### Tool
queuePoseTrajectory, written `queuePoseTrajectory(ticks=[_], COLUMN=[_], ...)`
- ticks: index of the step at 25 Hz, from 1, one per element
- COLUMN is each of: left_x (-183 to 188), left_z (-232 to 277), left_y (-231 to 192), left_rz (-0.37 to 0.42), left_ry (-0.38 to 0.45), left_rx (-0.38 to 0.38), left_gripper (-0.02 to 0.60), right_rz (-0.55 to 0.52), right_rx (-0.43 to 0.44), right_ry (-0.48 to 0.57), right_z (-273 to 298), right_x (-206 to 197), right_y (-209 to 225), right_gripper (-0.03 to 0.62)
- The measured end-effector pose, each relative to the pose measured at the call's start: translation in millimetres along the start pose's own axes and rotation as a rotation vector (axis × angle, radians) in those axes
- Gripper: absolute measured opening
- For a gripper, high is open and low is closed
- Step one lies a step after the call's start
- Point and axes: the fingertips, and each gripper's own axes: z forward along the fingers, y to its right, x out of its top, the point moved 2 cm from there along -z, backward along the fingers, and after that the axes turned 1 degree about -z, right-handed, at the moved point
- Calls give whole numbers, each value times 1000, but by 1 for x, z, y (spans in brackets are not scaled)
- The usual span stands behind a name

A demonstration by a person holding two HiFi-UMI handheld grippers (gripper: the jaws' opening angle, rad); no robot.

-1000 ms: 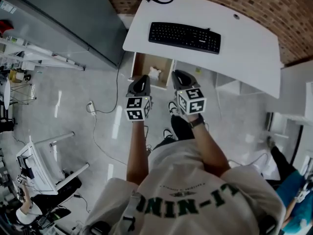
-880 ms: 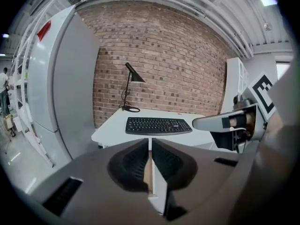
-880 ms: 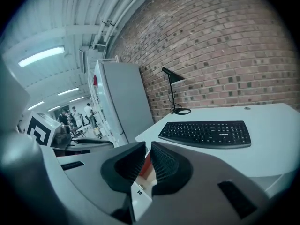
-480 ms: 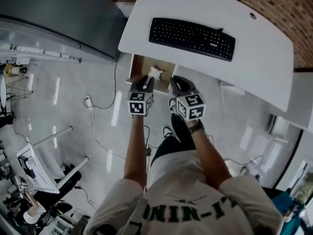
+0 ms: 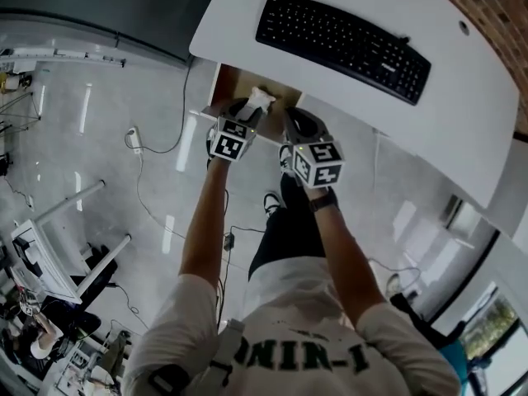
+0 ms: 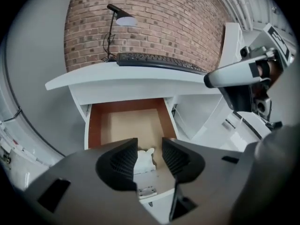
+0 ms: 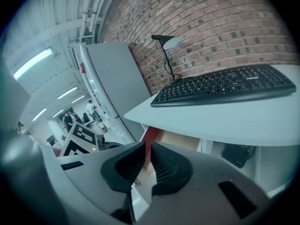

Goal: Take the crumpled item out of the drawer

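1 crumpled item (image 6: 144, 161) btwn jaws, L gripper (image 6: 150, 146) just opened | R gripper (image 7: 147, 150) together | desk (image 6: 140, 83) overhangs drawer (image 6: 94, 125)

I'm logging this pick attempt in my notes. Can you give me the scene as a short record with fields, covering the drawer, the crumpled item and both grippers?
Drawer: open under the white desk, brown inside
Crumpled item: white, near the drawer's front, not gripped
Left gripper: jaws have just been opening; crumpled item shows in the gap between them, pads not pressing on it
Right gripper: jaws together, nothing between them
On desk: black keyboard, desk lamp
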Motion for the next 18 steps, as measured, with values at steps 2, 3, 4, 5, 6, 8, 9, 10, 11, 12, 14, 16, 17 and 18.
queuePoseTrajectory(ticks=[2, 3, 4, 5, 6, 8, 9, 10, 11, 12, 14, 16, 17, 18], left_x=[-10, -15, -20, -23, -26, -30, -32, -35, -39, -44, -54, -60, -62, -64], left_z=[18, 27, 35, 43, 50, 61, 67, 74, 80, 86, 98, 110, 115, 120], left_y=[-5, -7, -9, -11, -12, -14, -15, -16, -18, -19, -23, -27, -30, -31], left_rz=[30, 49, 67, 85, 104, 144, 162, 180, 195, 210, 249, 283, 288, 287], left_ry=[-30, -48, -66, -82, -95, -116, -131, -151, -176, -204, -259, -299, -309, -313], left_rx=[-19, -28, -36, -45, -54, -73, -82, -91, -99, -109, -124, -129, -132, -137], left_gripper=[146, 147, 147, 149, 150, 150, 150, 149, 150, 150, 153, 156, 160, 160], right_rz=[12, 18, 25, 33, 42, 60, 66, 70, 77, 88, 120, 135, 138, 143], right_rx=[1, 4, 8, 10, 11, 5, 0, -5, -10, -17, -26, -27, -27, -28], right_ry=[-5, -5, -6, -7, -10, -20, -26, -31, -33, -32, -18, -3, 0, 2], right_z=[6, 9, 11, 14, 16, 17, 19, 20, 22, 24, 28, 32, 34, 35], right_x=[-7, -11, -13, -17, -21, -32, -37, -41, -44, -46, -46, -46, -47, -48], right_y=[4, 5, 6, 8, 9, 12, 14, 17, 19, 21, 22, 22, 22, 23], right_gripper=[21, 21, 21, 21, 21, 21, 21, 21, 21, 21, 21, 21, 21, 21])
